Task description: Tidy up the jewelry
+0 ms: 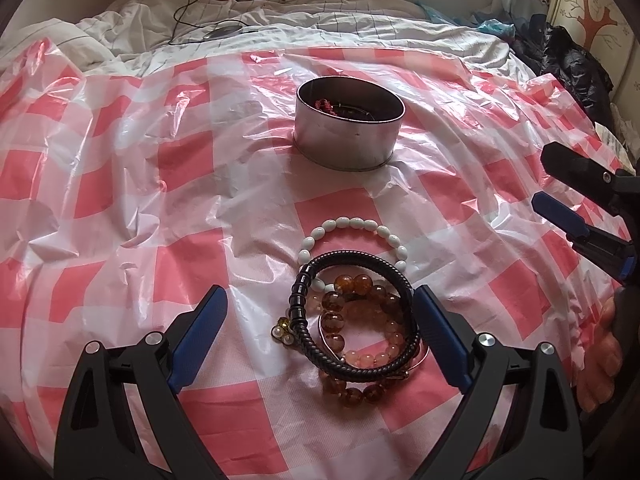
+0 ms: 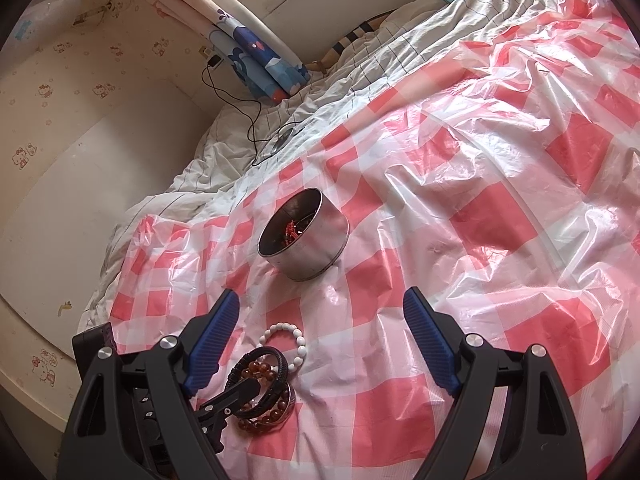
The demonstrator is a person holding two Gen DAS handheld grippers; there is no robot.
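A pile of bracelets lies on the red-and-white checked plastic sheet [image 1: 120, 168]. It holds a white bead bracelet [image 1: 352, 226], a black braided bracelet [image 1: 360, 364] and amber bead bracelets [image 1: 360, 312]. My left gripper [image 1: 320, 292] is open and straddles the pile, its right pad close beside the black bracelet. A round metal tin [image 1: 348, 128] stands farther back with a red item inside. In the right wrist view the right gripper [image 2: 320, 294] is open and holds nothing, above the sheet between the tin [image 2: 304, 236] and the pile [image 2: 264, 392]. One of the left gripper's fingers [image 2: 240, 392] reaches over the pile.
A rumpled white quilt [image 1: 280, 28] and a black cable [image 1: 188, 4] lie behind the sheet. Dark clothing [image 1: 572, 64] is heaped at the far right. A person's hand [image 1: 600, 344] shows at the right edge. The right gripper [image 1: 541, 178] hovers right of the tin.
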